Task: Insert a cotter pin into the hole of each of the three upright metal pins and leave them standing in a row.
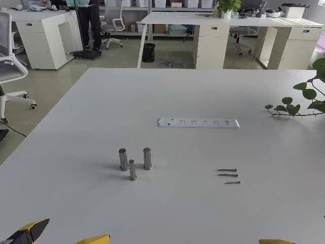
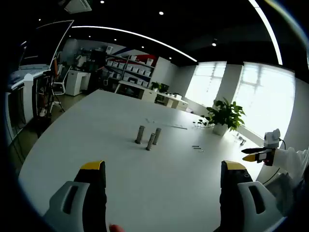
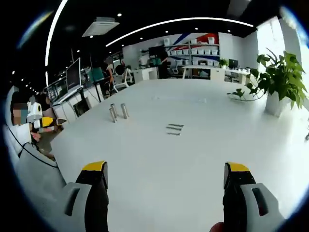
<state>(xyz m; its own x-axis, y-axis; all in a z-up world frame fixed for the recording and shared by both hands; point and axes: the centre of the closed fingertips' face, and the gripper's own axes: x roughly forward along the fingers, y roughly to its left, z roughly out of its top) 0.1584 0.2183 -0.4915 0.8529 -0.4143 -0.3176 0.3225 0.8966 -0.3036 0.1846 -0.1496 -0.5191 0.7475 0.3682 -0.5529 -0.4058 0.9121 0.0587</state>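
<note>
Metal pins [image 1: 133,163] stand upright in a triangle, not yet a row; three cotter pins [image 1: 228,176] lie loose at their three o'clock. At six o'clock I hold my left gripper [image 2: 163,166] and right gripper [image 3: 165,168], both spread wide, ready to pick.

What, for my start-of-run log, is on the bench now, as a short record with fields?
metal pins: three, upright, in a cluster, not a row
cotter pins: three, lying loose on the table, to the right of the metal pins in the head view
power strip: beyond the pins
left gripper: open, holding nothing
right gripper: open, holding nothing
progress: no cotter pin inserted yet
</note>
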